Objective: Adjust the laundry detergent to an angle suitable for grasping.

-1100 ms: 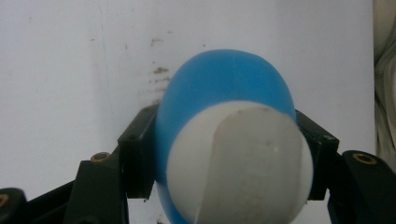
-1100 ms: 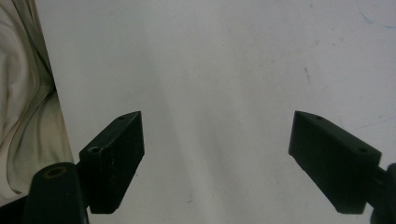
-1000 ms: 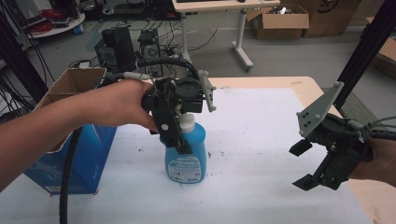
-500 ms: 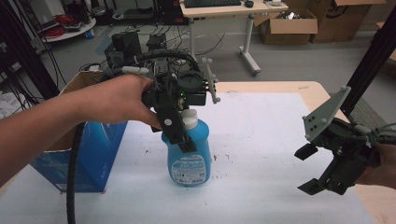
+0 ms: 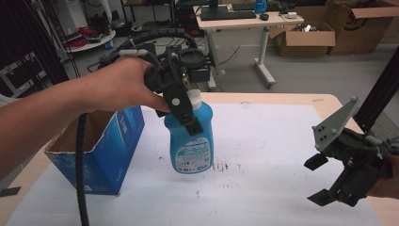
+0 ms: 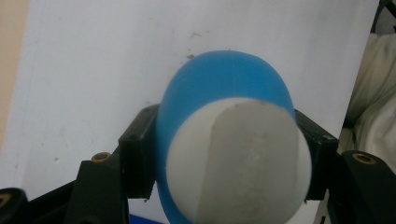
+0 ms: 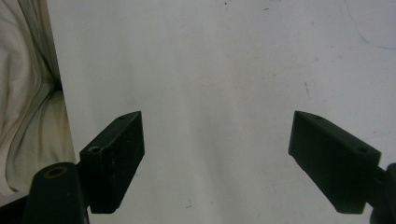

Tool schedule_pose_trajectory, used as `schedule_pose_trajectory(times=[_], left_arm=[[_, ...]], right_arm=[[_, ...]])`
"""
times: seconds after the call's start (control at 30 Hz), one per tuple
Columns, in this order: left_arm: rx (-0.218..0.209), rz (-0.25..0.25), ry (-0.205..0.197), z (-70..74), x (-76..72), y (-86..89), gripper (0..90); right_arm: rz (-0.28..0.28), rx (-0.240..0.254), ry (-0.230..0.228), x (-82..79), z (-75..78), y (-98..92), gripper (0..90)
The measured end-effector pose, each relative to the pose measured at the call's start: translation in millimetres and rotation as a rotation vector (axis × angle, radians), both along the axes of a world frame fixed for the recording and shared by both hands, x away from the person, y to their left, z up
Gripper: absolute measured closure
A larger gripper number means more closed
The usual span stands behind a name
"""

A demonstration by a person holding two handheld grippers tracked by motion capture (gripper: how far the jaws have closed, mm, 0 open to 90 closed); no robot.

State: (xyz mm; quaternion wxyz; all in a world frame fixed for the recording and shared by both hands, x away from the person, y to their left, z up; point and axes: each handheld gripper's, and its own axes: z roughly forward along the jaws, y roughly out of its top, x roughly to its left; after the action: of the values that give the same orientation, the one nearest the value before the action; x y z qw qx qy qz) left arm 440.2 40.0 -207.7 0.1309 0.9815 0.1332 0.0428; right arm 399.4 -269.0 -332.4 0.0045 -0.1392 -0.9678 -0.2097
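Left gripper (image 5: 184, 110) fingers clamp the blue bottle (image 5: 190, 141), mid-frame above the tabletop (image 5: 273, 141); right gripper (image 5: 324, 181) gapes empty; next, probably into the box (image 5: 94, 155).

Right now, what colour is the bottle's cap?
White, on a blue bottle; the cap shows best in the left gripper view.
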Motion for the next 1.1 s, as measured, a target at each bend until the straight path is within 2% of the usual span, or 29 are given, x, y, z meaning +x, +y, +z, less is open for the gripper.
schedule_pose_trajectory(times=[0.03, 0.23, 0.27, 0.3, 0.37, 0.53, 0.57, 0.93, 1.1], left_arm=[[0.0, 0.0, 0.0, 0.0, 0.0, 0.0, 37.8], [0.0, 0.1, -0.022, 20.9, 4.3, 6.7, 37.8], [0.007, 0.144, -0.037, 29.3, 5.7, 8.8, 37.8], [0.007, 0.144, -0.037, 29.3, 5.7, 8.8, 37.8], [0.011, 0.196, -0.04, 36.8, 6.2, 10.7, 37.8], [0.0, 0.282, -0.047, 51.5, 8.1, 17.9, 37.8], [-0.004, 0.317, -0.05, 55.4, 8.4, 20.5, 37.8], [-0.05, 0.554, -0.063, 71.7, 12.6, 52.0, 37.8], [-0.078, 0.638, -0.077, 80.6, 11.9, 65.9, 37.8]], right_arm=[[0.0, 0.0, 0.0, 0.0, 0.0, 0.0, 18.4], [0.01, 0.009, -0.004, 1.1, 1.5, 0.6, 18.6], [0.015, 0.006, -0.003, 2.0, 1.1, 1.0, 18.7], [0.015, 0.006, -0.003, 2.0, 1.1, 1.0, 18.7], [0.019, 0.006, -0.001, 3.0, 0.5, 1.6, 18.7], [0.03, 0.005, -0.001, 5.8, 1.9, 4.4, 18.8], [0.03, 0.005, -0.001, 5.8, 1.9, 4.4, 18.8], [0.057, 0.004, -0.005, 10.4, 4.5, 9.8, 18.9], [0.071, -0.001, -0.005, 12.6, 4.0, 11.4, 18.9]])
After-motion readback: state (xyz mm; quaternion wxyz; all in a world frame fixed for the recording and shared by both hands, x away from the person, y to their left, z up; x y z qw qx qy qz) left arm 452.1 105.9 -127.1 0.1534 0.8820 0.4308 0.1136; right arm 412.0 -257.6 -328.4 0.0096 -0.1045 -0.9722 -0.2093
